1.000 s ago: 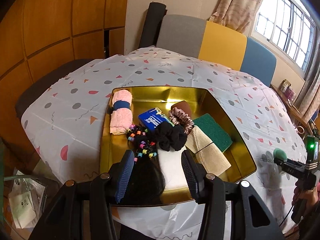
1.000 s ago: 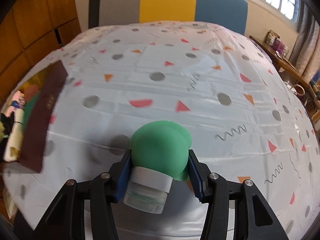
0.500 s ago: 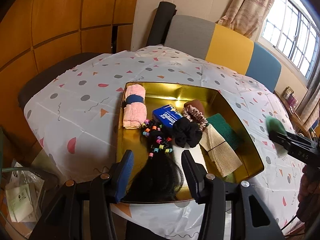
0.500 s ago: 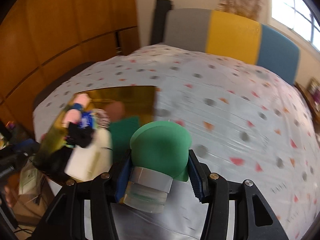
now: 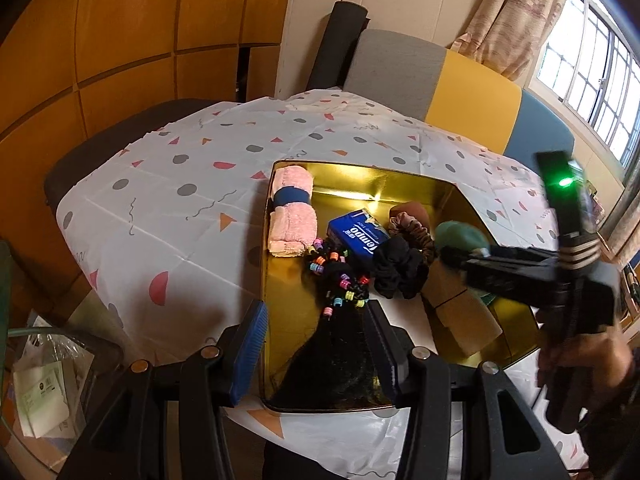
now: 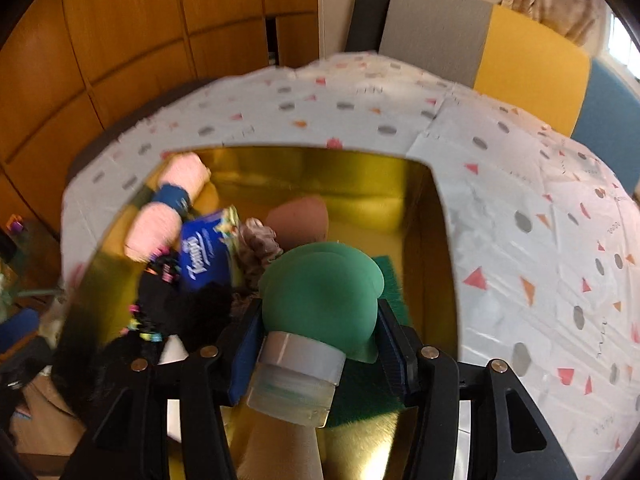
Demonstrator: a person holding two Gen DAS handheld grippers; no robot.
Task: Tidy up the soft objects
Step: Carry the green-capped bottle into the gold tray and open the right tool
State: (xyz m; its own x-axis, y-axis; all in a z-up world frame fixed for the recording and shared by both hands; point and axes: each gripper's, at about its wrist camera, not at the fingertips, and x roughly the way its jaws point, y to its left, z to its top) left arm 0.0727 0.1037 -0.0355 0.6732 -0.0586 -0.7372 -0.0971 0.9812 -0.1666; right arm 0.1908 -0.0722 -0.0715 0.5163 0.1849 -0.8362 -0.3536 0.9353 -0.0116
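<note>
Tray (image 5: 452, 194) on desk (image 5: 168, 208) already crowded: towel (image 5: 291, 210), tissues (image 5: 358, 234), scrunchies. Right claw (image 6: 318, 344) clamped on green puff (image 6: 320, 284), over tray, release pending. Left claw (image 5: 316, 344) apart, empty.

You are working in a home dining room: wood-panelled wall (image 5: 120, 40), table under a patterned tablecloth (image 5: 180, 200), grey-yellow-blue upholstered bench (image 5: 460, 76), curtained (image 5: 516, 20) barred window (image 5: 592, 64).

Glossy gold metal tray (image 5: 404, 184); fluffy pink cloth towel (image 5: 291, 216); matt green sponge (image 6: 320, 288).
</note>
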